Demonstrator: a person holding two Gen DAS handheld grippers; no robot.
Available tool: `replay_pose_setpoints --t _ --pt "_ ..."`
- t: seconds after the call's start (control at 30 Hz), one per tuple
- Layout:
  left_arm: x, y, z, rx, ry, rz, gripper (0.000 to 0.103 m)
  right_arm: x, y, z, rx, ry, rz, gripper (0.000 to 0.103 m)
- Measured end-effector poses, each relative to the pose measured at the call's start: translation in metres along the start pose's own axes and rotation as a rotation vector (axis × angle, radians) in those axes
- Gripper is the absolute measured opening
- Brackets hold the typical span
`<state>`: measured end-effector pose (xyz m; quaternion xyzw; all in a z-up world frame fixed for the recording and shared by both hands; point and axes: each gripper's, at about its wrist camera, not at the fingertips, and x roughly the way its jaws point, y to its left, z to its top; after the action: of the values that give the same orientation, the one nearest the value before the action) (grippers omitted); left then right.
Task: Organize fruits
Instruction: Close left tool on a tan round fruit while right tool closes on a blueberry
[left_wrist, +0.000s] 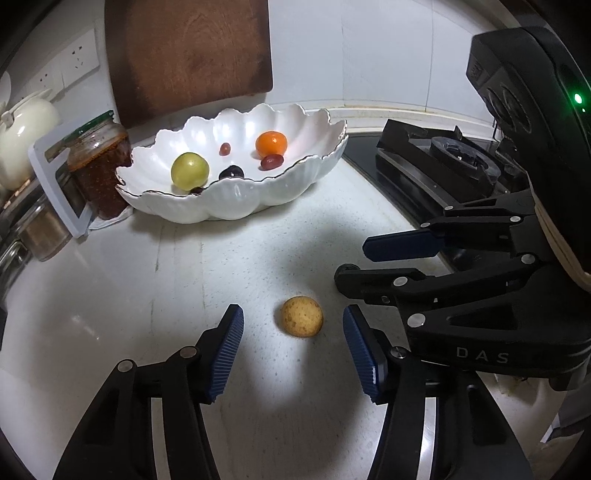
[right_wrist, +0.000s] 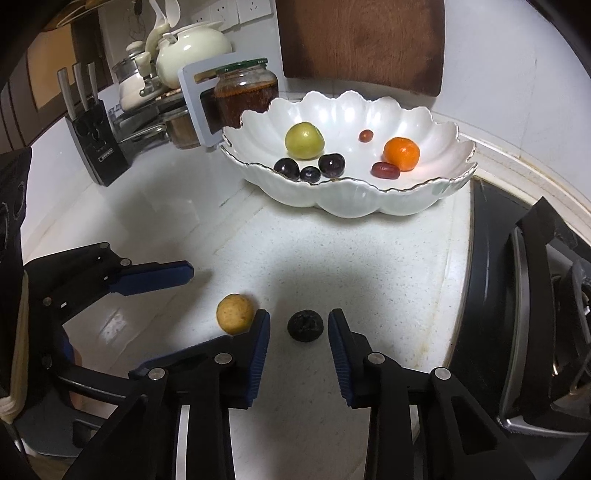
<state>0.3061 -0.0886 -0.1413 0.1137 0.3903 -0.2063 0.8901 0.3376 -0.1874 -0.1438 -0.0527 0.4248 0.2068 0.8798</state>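
A tan speckled round fruit (left_wrist: 301, 316) lies on the white counter between the open fingers of my left gripper (left_wrist: 293, 325); it also shows in the right wrist view (right_wrist: 235, 314). A small black wrinkled fruit (right_wrist: 305, 325) lies between the open fingers of my right gripper (right_wrist: 298, 328), untouched. The white scalloped bowl (right_wrist: 369, 201) farther back holds a green fruit (right_wrist: 304, 140), an orange (right_wrist: 401, 154), dark round fruits (right_wrist: 331, 164) and red dates (right_wrist: 385, 170). The bowl shows in the left wrist view (left_wrist: 221, 205). The right gripper (left_wrist: 369, 258) shows from the side at the right in the left wrist view.
A gas stove (right_wrist: 535, 314) borders the counter on the right. A sauce jar (right_wrist: 245, 92), a white rack (right_wrist: 199, 107), a knife block (right_wrist: 98, 151) and a teapot (right_wrist: 192, 51) stand at the back left. A wooden board (left_wrist: 188, 55) leans on the wall behind the bowl.
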Motion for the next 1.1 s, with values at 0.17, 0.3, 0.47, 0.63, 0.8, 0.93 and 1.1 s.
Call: replay_pose_setpoints --t 0.17,0.3,0.47,0.63,0.8,0.93,1.1 --pt "0.011 -0.002 0.001 0.020 0.017 -0.006 0.053 0.011 -0.005 0.000 0.003 0.028 0.010 0.031" --pt "0.017 -0.002 0.002 0.033 0.031 -0.005 0.051 0.018 -0.009 -0.002 0.013 0.046 0.025 0.028" --pt "0.022 -0.004 0.003 0.042 0.035 -0.011 0.038 0.019 -0.008 0.000 0.009 0.041 0.025 0.024" --pt "0.025 -0.003 0.000 0.041 0.038 -0.011 0.027 0.017 -0.009 -0.003 0.011 0.030 0.016 0.024" --pt "0.020 -0.001 0.000 0.013 0.034 0.000 0.027 0.012 -0.010 -0.005 0.034 0.015 0.002 0.024" --pt "0.010 0.001 0.001 -0.025 0.022 0.004 0.027 0.008 -0.009 -0.007 0.051 0.006 -0.002 0.024" --pt "-0.003 0.004 0.002 -0.064 0.007 0.008 0.027 0.001 -0.009 -0.009 0.073 -0.009 -0.006 0.024"
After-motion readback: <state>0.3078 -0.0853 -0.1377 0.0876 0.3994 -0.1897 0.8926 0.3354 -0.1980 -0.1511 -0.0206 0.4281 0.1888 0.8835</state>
